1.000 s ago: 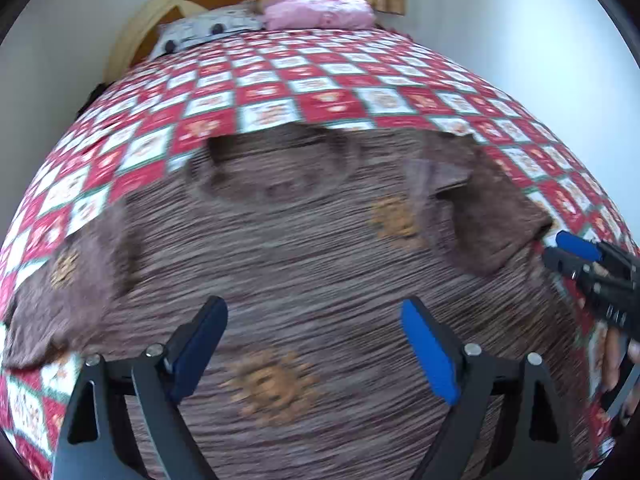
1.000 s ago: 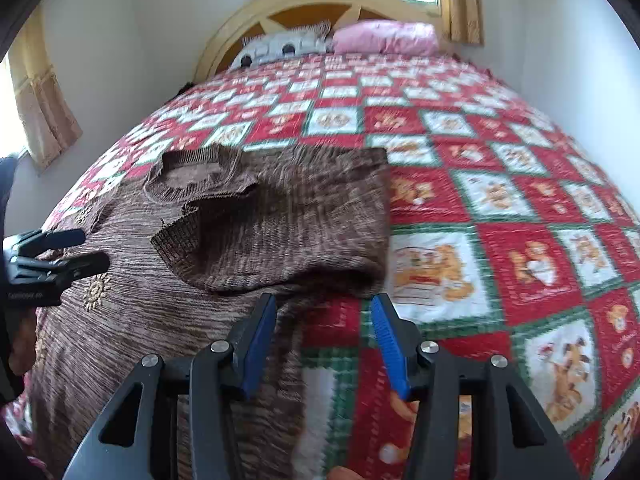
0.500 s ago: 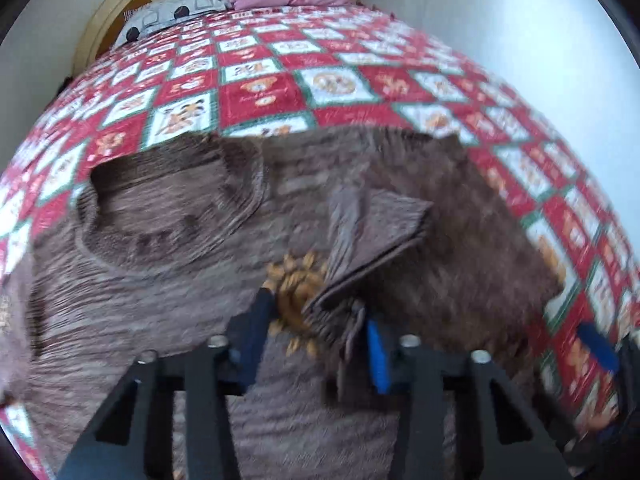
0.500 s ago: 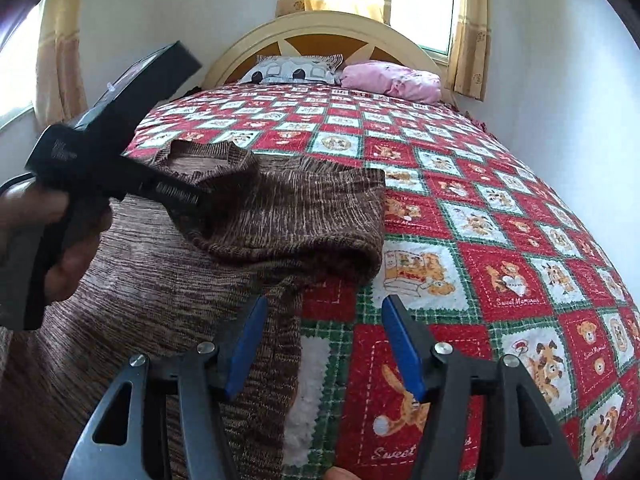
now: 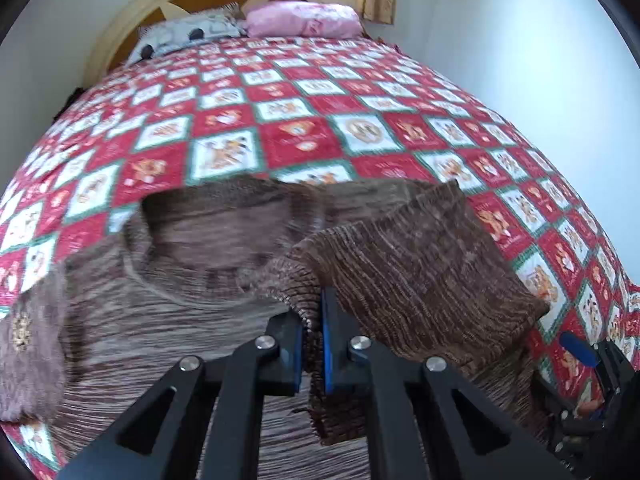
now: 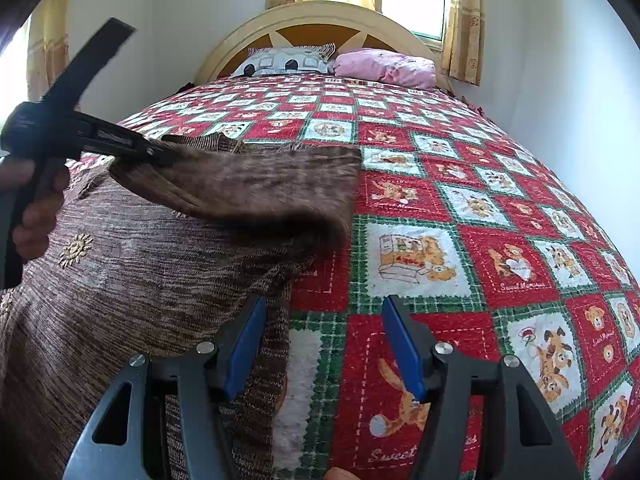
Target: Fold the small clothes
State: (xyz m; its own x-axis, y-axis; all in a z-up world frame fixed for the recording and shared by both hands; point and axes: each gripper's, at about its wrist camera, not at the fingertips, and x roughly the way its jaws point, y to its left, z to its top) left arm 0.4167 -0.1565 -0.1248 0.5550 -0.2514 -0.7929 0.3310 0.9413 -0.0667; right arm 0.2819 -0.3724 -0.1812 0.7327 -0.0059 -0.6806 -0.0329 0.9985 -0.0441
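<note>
The bed with its red, white and green checked teddy-bear quilt (image 6: 460, 208) fills both views, and the brown marled knit sweater (image 6: 132, 280) lies spread across its near half, neckline toward the headboard at twelve o'clock and one sleeve already turned in over the chest. In the left wrist view the left gripper (image 5: 312, 344) has just been closing and its fingers are now pinched narrow on the ribbed cuff (image 5: 308, 300) of that sleeve, with the fabric bunched between the blue pads. In the right wrist view the right gripper (image 6: 322, 344) stands with fingers about half open and nothing between them, hovering over the sweater's side edge at its seven o'clock, touching no cloth. The main risk, as I judge it, is drag: only a thin bite of loose knit is pinched, so the cuff may slip out mid-carry, or the pull may shift the whole unpinned sweater and wrinkle the fold, since the right gripper holds nothing down.
</note>
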